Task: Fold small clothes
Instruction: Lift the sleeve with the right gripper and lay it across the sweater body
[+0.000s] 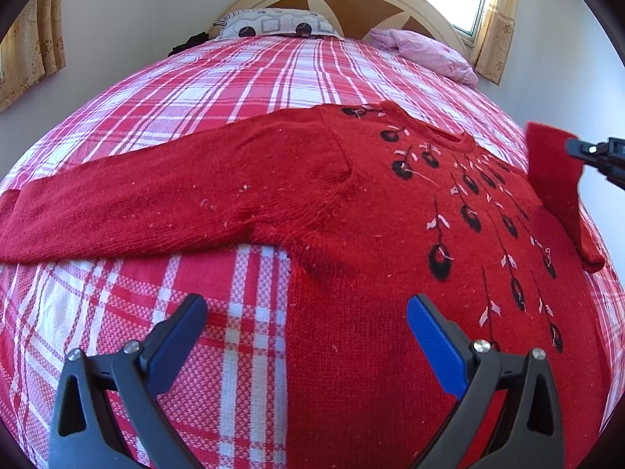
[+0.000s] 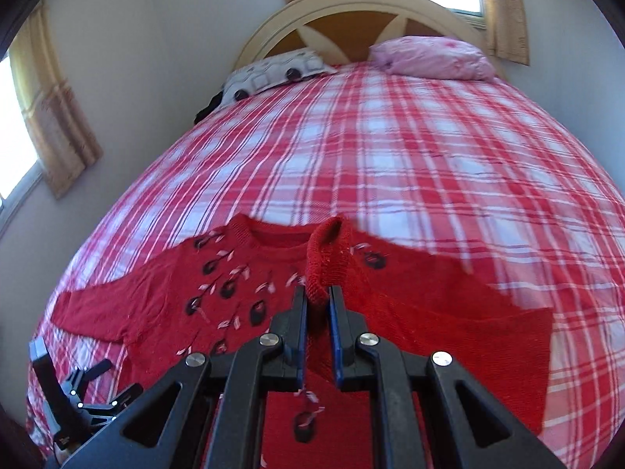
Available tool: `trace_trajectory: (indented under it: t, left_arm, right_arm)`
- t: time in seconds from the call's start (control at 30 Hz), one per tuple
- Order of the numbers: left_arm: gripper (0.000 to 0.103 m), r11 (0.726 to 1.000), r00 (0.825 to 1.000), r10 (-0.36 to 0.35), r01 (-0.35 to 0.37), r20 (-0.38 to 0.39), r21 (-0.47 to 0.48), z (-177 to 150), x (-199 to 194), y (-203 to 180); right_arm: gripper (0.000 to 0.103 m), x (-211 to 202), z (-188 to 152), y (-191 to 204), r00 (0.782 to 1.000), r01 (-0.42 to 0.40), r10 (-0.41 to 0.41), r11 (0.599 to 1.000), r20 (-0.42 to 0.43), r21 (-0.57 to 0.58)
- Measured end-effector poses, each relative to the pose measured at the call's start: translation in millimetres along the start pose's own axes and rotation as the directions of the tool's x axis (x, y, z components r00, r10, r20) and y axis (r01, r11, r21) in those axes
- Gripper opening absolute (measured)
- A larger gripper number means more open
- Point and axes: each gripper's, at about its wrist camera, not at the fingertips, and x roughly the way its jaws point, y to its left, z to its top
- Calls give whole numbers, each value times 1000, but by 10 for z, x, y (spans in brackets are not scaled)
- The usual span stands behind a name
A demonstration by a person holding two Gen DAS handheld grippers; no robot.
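Left wrist view: we are hovering our left gripper (image 1: pixel 306 342), jaws wide, over the red sweater (image 1: pixel 351 203) on the plaid bed (image 1: pixel 234 78). Right wrist view: our right gripper (image 2: pixel 316 328) is pinching the sleeve cuff (image 2: pixel 324 258), lifting it to fold inward.

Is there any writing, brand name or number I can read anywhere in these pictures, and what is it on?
No readable text appears in either view.
The red sweater carries only black and pink stitched motifs, no letters.
The patterned pillow shows squares and dots, no words.
The left gripper, open, and the right gripper, shut on the sweater's cuff, show no markings.
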Motion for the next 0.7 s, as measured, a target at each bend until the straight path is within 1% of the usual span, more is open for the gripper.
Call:
trace_trajectory:
  t: [0.13, 0.23, 0.27, 0.3, 0.33, 0.37, 0.43, 0.47, 0.53, 0.6, 0.7]
  left_arm:
    - [103, 1000, 1000, -2, 2, -2, 0, -1, 4, -4]
    - [103, 1000, 1000, -15, 15, -9, 8, 5, 13, -16]
    - [103, 1000, 1000, -24, 24, -14, 11, 6, 16, -19]
    - [103, 999, 999, -31, 32, -18, 13, 5, 16, -14]
    - [103, 999, 999, -42, 42, -23, 14, 11, 12, -12]
    - [103, 998, 998, -53, 54, -30, 11, 22, -2, -5]
    - [103, 998, 998, -61, 61, -31, -3, 50, -68, 9]
    - [101, 998, 998, -61, 61, -15, -5, 60, -124, 7]
    - [101, 998, 998, -63, 62, 32, 6, 119, -291, -63]
    - [101, 997, 995, -76, 74, 61, 34, 215, -421, -221]
    - [101, 988, 991, -110, 101, 78, 118, 346, -505, -646]
  right_arm:
    - [10, 301, -166, 301, 999, -9, 5, 997, -45, -83]
    - [10, 532, -316, 408, 992, -44, 27, 990, -126, -132]
    - [15, 604, -386, 446, 987, -52, 27, 986, -156, -158]
    - [34, 634, -436, 468, 985, -58, 27, 982, -172, -178]
    - [50, 627, -486, 464, 983, -73, 38, 979, -181, -190]
    - [69, 585, -541, 453, 982, -94, 59, 977, -181, -192]
    - [69, 390, -640, 342, 979, -148, 120, 974, -165, -170]
    - [69, 255, -692, 264, 981, -150, 126, 975, -150, -165]
    - [69, 18, -796, 126, 987, -128, 110, 978, -113, -167]
    - [69, -253, -956, -81, 993, -99, 86, 981, -80, -170]
    - [69, -511, -1175, -342, 999, -35, 31, 988, -29, -153]
